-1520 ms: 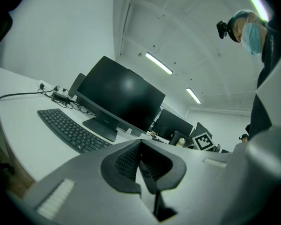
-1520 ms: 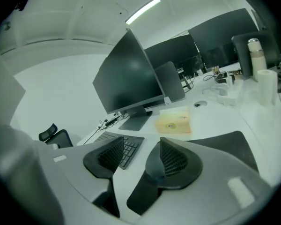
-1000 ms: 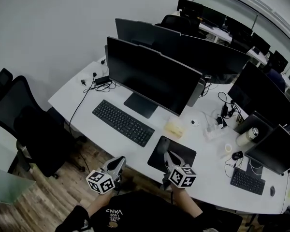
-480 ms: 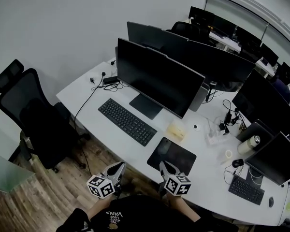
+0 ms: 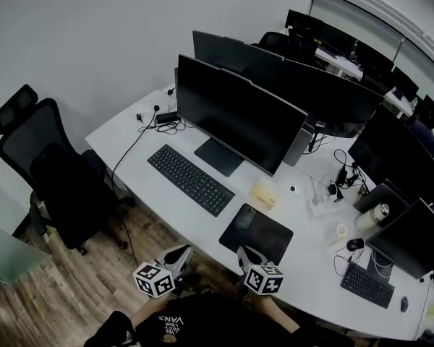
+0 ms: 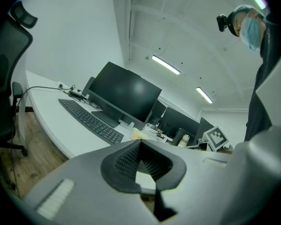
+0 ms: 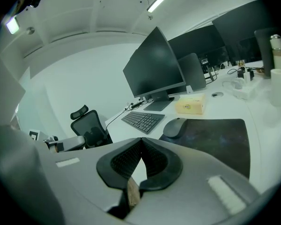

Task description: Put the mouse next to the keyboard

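The black keyboard (image 5: 190, 179) lies in front of the big monitor (image 5: 239, 118) on the white desk (image 5: 130, 147). A dark mouse (image 7: 175, 126) rests on the far left corner of the black mouse pad (image 5: 260, 236), right of the keyboard (image 7: 143, 121); in the head view it barely shows. Both grippers hover off the desk's near edge, close to my body. My left gripper (image 5: 181, 252) is shut and empty, with the keyboard (image 6: 89, 121) off to its left. Just short of the pad (image 7: 215, 137), my right gripper (image 5: 244, 252) is also shut and holds nothing.
A yellowish box (image 5: 264, 194) sits between keyboard and pad. A black office chair (image 5: 50, 172) stands at the left on the wooden floor. Cables, a tape roll (image 5: 341, 230), a cup (image 5: 367, 217) and a second keyboard (image 5: 365, 280) crowd the right side.
Both grippers have drawn back toward my body. The right gripper's tips, over the pad's near edge a second ago, now hang short of it. My head view has shifted a little.
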Available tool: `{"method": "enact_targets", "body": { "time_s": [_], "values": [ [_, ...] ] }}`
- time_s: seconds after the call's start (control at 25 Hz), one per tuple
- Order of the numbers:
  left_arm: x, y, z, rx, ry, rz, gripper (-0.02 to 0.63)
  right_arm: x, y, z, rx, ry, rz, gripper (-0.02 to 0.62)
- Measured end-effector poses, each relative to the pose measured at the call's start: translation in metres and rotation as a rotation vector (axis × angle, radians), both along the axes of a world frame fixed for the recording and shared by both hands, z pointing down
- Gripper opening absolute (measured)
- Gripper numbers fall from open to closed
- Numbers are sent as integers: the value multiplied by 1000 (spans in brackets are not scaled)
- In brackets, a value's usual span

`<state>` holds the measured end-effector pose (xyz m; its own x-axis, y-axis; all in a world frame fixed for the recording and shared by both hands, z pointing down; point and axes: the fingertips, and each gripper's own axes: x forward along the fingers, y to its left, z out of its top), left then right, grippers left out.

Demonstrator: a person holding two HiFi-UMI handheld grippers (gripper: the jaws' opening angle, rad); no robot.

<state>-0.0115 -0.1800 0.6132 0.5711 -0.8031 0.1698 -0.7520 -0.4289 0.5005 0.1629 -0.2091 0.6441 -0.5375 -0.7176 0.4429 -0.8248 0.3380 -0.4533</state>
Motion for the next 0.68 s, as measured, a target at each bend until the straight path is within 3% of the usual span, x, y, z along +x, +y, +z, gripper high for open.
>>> {"method": "enact_targets", "body": {
  "time_s": [0.68],
  "values": [
    [-9,-1,-8,16,-4,4,2,-3,-5,-7,15,-14,21,5]
  ]
}}
